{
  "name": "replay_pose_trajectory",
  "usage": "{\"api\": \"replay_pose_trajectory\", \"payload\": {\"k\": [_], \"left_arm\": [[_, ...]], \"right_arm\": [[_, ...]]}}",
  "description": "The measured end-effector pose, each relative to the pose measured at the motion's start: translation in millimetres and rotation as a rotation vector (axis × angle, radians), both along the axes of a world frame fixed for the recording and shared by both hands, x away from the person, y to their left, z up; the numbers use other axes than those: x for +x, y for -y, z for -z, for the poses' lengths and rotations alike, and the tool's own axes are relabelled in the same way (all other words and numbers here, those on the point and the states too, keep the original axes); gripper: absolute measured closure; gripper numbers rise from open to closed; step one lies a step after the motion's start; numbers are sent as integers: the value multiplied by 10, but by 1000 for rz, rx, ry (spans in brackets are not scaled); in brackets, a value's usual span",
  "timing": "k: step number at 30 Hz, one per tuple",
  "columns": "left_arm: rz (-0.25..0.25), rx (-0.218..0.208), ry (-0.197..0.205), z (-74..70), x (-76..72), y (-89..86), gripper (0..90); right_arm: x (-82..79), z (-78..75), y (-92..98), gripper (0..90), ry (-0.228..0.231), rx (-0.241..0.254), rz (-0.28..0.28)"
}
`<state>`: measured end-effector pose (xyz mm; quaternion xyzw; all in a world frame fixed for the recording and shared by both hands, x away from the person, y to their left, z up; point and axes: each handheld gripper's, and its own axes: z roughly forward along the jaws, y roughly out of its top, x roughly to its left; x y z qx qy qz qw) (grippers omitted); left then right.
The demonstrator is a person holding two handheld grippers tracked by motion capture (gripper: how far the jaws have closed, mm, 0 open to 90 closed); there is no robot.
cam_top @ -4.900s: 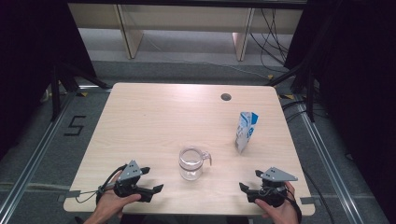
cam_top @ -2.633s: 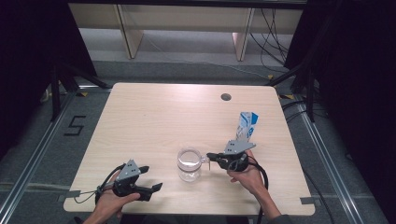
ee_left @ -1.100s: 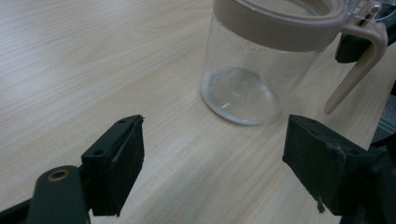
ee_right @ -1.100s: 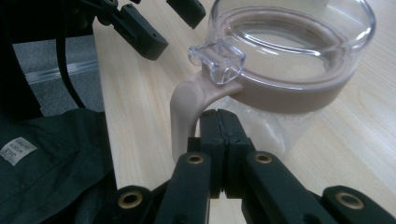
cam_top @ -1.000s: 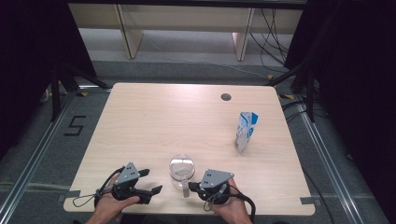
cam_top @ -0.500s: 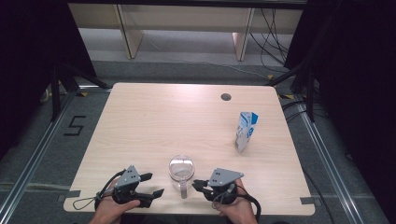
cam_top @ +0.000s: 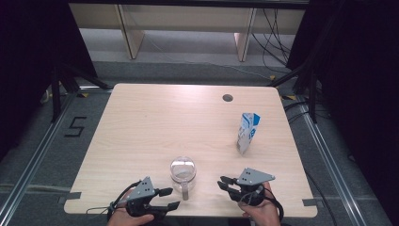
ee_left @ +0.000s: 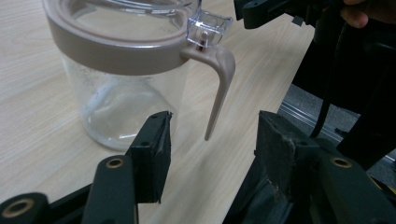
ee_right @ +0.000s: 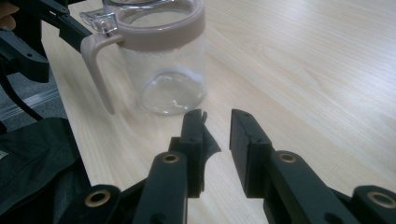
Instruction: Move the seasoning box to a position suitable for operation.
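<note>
A: Lower centre of the high view: a clear glass jug [cam_top: 183, 172] with a beige rim stands near the front edge of the wooden table [cam_top: 155, 127], its beige handle [cam_top: 185, 193] pointing at the person. The left gripper [cam_top: 170, 198] sits just left of that handle, and the right gripper [cam_top: 225, 183] is a little apart at the lower right.

B: Is either holding it?

A: No. In the left gripper view the jaws have just been closing, yet they stand about half open, with the handle [ee_left: 219, 84] hanging in the gap ahead of the pads [ee_left: 156, 140] and touching neither one. In the right gripper view the jaws have just been opening, show a narrow gap, and grip nothing; the jug [ee_right: 163, 60] stands beyond them.

B: What is inside the jug?

A: It looks empty, with only a faint film on the glass. The blue-and-white carton [cam_top: 247, 132] stands upright at the right of the frame, well apart; I cannot tell its contents.

B: What could go wrong?

A: The handle is thin and curved. In my judgement, a pinch near its free lower tip could let the jug swing or slip. It stands close to the table's edge, so a sideways nudge might tip it off.
</note>
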<state>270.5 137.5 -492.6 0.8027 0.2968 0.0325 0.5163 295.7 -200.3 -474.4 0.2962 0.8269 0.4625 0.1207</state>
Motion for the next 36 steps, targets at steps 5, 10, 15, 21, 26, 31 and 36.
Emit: {"api": "replay_pose_trajectory", "payload": {"k": [5,10,15,21,26,31,36], "left_arm": [[27,-12,1,8,56,86,515],[42,10,2,14,84,227,551],[51,35,41,28,116,294,587],[59,45,61,31,153,306,743],[84,43,85,30,159,286,803],[72,62,86,13,169,154,791],[72,90,107,0,193,39,782]], "right_arm": [[5,14,42,750,4,1,-1],[1,19,60,749,18,4,-10],[-4,18,59,745,6,6,-14],[-18,17,45,740,-5,13,-18],[-19,15,47,740,-6,15,-20],[-16,18,48,740,-3,15,-21],[-2,20,55,740,6,11,-24]]}}
